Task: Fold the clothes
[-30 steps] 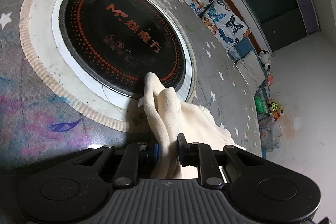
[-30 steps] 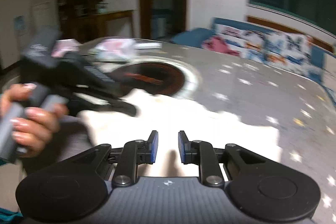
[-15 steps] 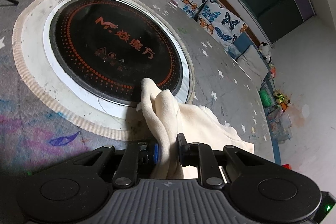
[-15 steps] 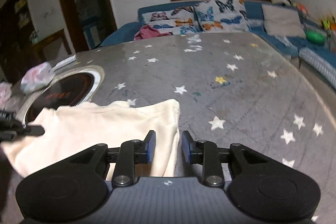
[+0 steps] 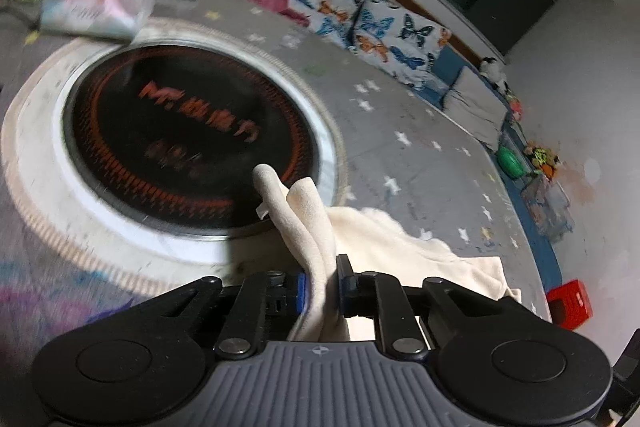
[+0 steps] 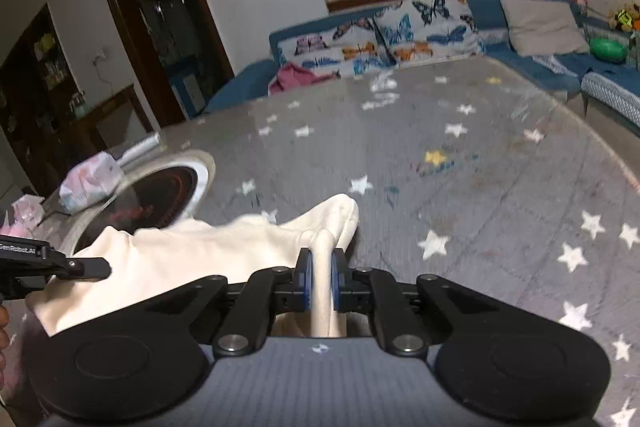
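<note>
Both tongs are biting cloth right now: the left gripper (image 5: 322,283) is clamping down on a bunched fold of the cream garment (image 5: 400,243), and the right gripper (image 6: 320,285) is squeezing its jaws in on a rolled edge of the same piece, with the fabric pinched between the blue pads (image 6: 305,281). The garment is lying on the grey star-print tablecloth (image 6: 460,187), one end draping just over the rim of the round black induction hob (image 5: 180,131) set in the table, the rest spreading out toward the right gripper's side. From the right wrist view you can see the left gripper's finger tip reaching onto the far end of the cloth, so each hand is holding one end. Looks to me like the grab-two-ends stage, before any actual fold is happening. Next move is probably lifting both ends together and pulling the cloth taut so it hangs flat, then laying it over itself. It's soft and bunchy, so uneven pull would likely leave it twisted, and the tissue pack (image 5: 96,3) sits well clear.
</note>
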The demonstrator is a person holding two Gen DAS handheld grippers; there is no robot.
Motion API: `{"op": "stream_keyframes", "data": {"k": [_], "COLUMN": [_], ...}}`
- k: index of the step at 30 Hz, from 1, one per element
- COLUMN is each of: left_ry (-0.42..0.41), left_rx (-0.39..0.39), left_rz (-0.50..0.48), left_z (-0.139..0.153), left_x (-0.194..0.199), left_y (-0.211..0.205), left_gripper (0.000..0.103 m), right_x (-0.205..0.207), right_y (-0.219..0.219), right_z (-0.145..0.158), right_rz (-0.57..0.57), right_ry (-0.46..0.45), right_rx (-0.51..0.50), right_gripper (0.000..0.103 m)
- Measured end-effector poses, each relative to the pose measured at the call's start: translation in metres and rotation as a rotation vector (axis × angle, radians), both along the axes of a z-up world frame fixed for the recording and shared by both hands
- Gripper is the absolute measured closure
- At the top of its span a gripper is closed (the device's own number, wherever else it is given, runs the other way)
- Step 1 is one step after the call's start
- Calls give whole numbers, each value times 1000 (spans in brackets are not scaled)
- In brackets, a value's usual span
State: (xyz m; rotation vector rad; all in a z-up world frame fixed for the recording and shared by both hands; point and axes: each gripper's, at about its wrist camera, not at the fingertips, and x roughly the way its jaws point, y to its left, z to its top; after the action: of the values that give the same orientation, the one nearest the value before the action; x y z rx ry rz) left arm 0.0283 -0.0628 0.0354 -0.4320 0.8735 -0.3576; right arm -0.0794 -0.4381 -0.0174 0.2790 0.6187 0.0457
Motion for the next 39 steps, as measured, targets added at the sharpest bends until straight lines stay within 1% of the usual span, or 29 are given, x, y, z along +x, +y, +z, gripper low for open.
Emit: {"op": "stream_keyframes", "data": {"k": [5,13,20,25,30,33,39], "left_ry": [-28,-61,-73,-75,-79,-59,-60], "left_rx": [21,34,38,59,109,119,150], "left_rz": [-56,-176,-274,-344,-364,-359,-370], "left_z": [14,23,22,13,0,-8,-13], "left_x": [5,13,19,18,16,22,23], "left_y": [-29,-109,-179,-218,-234,-233,-229], "left_gripper": [89,89,89,89,89,89,80], "right_x": [-13,-28,-39,-44,-42,-39,-32], "right_y": [-6,-49,-105,-132,-150,-156,-164], "right_z": [21,40,40,32,16,5,-14], "right_rz": [-26,-133,-263,-336,-387,-399,-408], "right_ry": [-50,-68,-53,-31,8,28,96], "right_rx": [-61,-149,-194,-224,-227,-218,-215], "right_gripper": [95,95,95,95,95,95,93]}}
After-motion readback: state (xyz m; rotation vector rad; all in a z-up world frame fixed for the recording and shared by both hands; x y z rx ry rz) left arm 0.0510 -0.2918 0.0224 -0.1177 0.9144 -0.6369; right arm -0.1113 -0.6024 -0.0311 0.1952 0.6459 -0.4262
